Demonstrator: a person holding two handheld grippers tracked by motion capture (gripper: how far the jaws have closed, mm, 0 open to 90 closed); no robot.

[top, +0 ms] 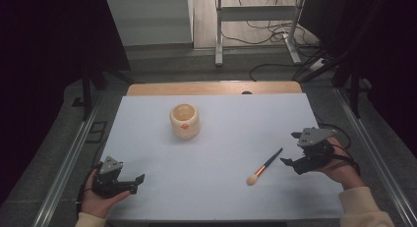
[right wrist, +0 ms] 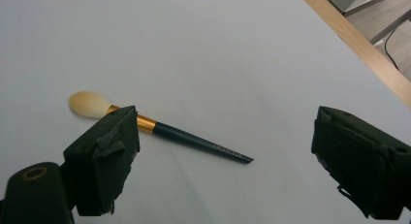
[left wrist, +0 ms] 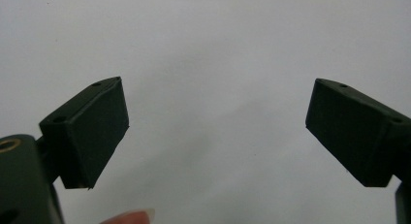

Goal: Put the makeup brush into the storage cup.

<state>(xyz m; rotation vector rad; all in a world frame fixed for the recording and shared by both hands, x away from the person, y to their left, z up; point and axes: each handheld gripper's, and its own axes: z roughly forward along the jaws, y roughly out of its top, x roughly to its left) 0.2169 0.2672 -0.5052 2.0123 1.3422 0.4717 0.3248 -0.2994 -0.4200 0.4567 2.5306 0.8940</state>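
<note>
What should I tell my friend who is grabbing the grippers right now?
Left hand-held gripper: open, holding nothing, near the table's front left corner.
Right hand-held gripper: open, holding nothing, just right of the makeup brush.
The brush lies flat on the white tabletop, its fluffy end toward the person. The cream pot stands upright farther back, nearer the middle.
Done: nothing picked up yet.
Left: probably grasp the brush with the right gripper; the pot may be where it goes.

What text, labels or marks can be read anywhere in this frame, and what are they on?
Brush: a small pale print runs along the dark handle near its tip, too small to read.
Cream pot: an orange mark on its front, too blurred to tell whether it is lettering.
Nothing else carries text.
</note>
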